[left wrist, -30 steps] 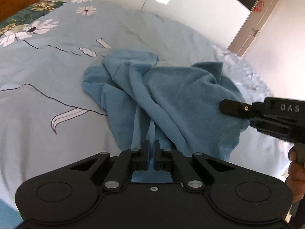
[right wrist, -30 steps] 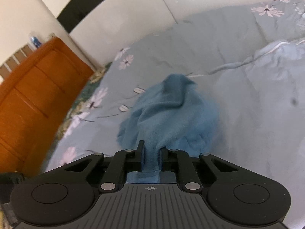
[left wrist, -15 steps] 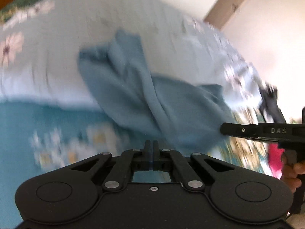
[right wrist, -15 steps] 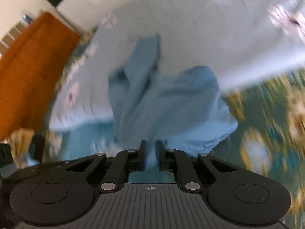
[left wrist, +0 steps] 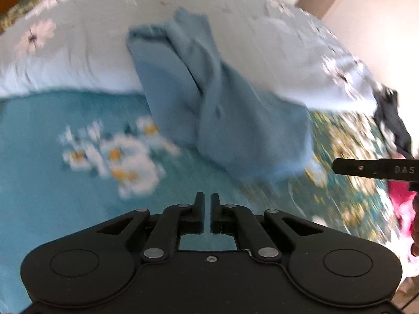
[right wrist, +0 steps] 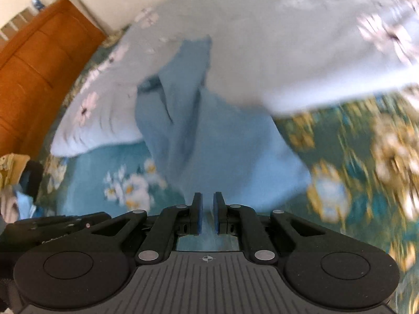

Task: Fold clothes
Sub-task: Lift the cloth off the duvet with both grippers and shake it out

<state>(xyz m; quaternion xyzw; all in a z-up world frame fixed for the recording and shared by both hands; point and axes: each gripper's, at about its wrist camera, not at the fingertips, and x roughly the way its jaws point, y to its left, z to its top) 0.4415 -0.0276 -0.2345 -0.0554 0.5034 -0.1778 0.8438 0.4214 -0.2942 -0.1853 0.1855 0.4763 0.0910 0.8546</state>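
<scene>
- A narrow gap is seen between the fingers of the left gripper (left wrist: 207,204); nothing is held.
- The blue garment (right wrist: 209,146) is pinched in the right gripper (right wrist: 207,204), draped ahead across the bed (right wrist: 288,52).

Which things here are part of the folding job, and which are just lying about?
In the job: blue garment; right gripper, pinching its edge; left gripper, jaws slightly apart and off the cloth.

Lying about: pale floral quilt; teal sheet; dark garment; pink cloth; wooden cabinet.
</scene>
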